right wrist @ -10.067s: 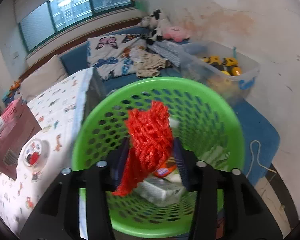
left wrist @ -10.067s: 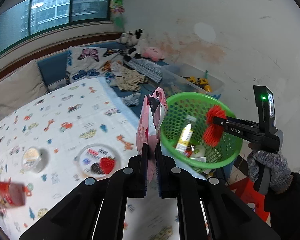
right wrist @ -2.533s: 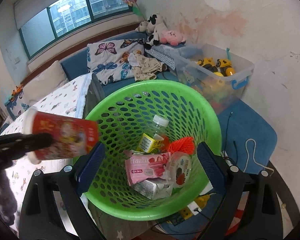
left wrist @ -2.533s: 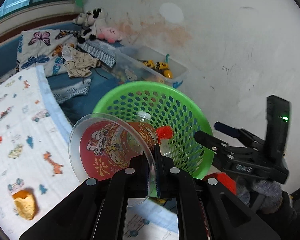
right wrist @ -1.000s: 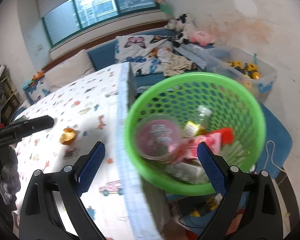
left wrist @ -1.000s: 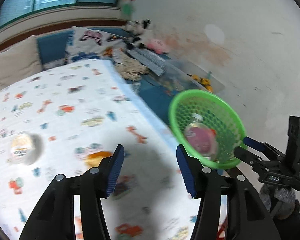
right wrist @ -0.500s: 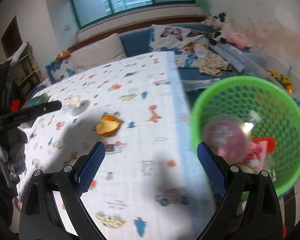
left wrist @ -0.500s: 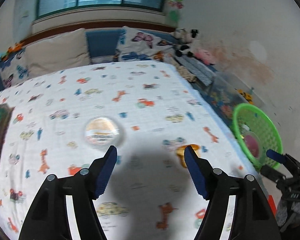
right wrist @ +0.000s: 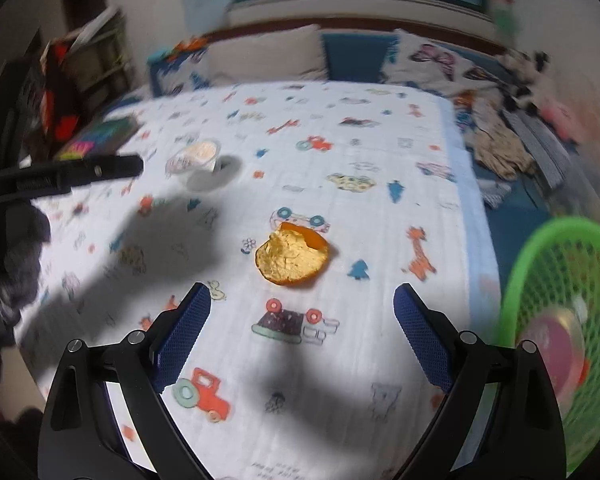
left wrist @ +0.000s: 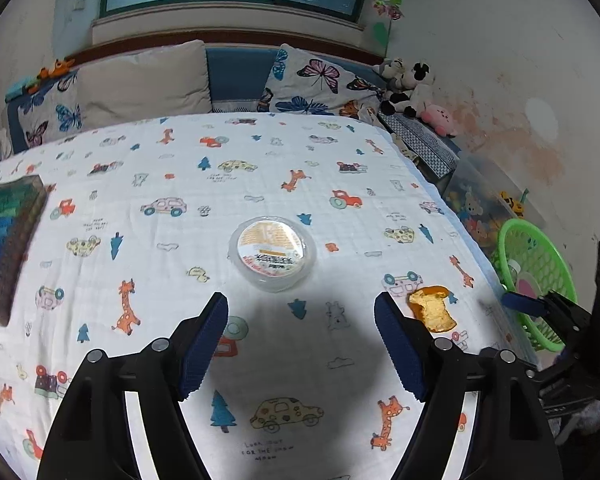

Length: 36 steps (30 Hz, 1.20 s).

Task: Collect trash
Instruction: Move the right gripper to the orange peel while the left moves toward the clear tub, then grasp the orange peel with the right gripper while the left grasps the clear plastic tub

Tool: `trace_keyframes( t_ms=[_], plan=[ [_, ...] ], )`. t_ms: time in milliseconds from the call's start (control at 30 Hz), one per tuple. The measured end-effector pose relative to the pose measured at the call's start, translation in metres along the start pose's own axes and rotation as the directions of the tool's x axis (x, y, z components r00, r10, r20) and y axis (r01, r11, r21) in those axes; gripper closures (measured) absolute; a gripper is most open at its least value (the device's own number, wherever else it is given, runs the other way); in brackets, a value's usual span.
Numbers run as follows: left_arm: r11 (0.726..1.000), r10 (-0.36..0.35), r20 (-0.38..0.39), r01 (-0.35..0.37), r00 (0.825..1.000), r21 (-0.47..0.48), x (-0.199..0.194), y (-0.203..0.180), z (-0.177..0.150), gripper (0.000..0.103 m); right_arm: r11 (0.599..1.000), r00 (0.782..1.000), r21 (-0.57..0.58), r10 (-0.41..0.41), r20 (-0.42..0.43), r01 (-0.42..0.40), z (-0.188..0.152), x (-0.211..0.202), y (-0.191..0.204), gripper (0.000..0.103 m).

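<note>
A clear lidded plastic cup [left wrist: 273,252] lies on the patterned cloth, a short way beyond my left gripper [left wrist: 301,338]. That gripper's jaws are opening and hold nothing. An orange peel [right wrist: 293,256] rests on the cloth just ahead of my right gripper [right wrist: 302,334], whose wide jaws are closing a little with nothing between them. In the left wrist view the peel [left wrist: 434,307] sits to the right, near the table edge. The green basket [right wrist: 562,320] with collected trash stands off the table's right side, and appears as the basket [left wrist: 534,272] at the right of the left wrist view.
A dark box of coloured items [left wrist: 8,236] lies at the table's left edge. Cushions [left wrist: 140,84] and soft toys [left wrist: 412,88] line the bench behind. A clear toy bin [left wrist: 484,208] stands by the wall next to the basket.
Both grippers swung away from the basket to face the table. The cup and the peel now sit closer and more central in their views. The left jaws stand wider than a second ago.
</note>
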<state>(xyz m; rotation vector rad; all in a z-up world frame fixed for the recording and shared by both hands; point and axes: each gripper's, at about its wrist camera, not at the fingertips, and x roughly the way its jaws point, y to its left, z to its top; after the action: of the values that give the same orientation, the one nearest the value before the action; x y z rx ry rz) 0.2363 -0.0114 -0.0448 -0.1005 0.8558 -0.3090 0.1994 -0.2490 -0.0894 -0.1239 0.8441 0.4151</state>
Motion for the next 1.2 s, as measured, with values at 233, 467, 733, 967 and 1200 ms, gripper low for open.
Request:
trace_keyframes(
  t_ms=[233,467,733,967,1200],
  plan=[
    [1.0,0.02,-0.025,-0.02,0.999,0.002,0.013,0.005,0.0,0.029,0.994,0.995,-0.085,0.067,-0.068,-0.073,0.009,0.03,-0.008,0.018],
    [0.999,0.035,-0.053,-0.035,0.998,0.012,0.027,0.006,0.003,0.029,0.982,0.99,-0.159,0.089,-0.114,-0.107,0.016,0.054,-0.003,0.022],
    [0.999,0.045,-0.073,-0.043,0.996,0.026,0.041,0.006,0.007,0.028,0.978,0.988,-0.172,0.098,-0.12,-0.118,0.018,0.065,-0.002,0.036],
    [0.998,0.056,-0.086,-0.054,0.995,0.027,0.057,0.009,0.014,0.025,0.983,0.99,-0.147,0.092,-0.107,-0.107,0.019,0.063,-0.003,0.049],
    [0.995,0.081,-0.1,-0.076,0.992,0.061,0.076,0.007,0.022,0.02,0.991,0.992,-0.083,0.097,-0.084,-0.104,0.019,0.054,-0.007,0.057]
  ],
)
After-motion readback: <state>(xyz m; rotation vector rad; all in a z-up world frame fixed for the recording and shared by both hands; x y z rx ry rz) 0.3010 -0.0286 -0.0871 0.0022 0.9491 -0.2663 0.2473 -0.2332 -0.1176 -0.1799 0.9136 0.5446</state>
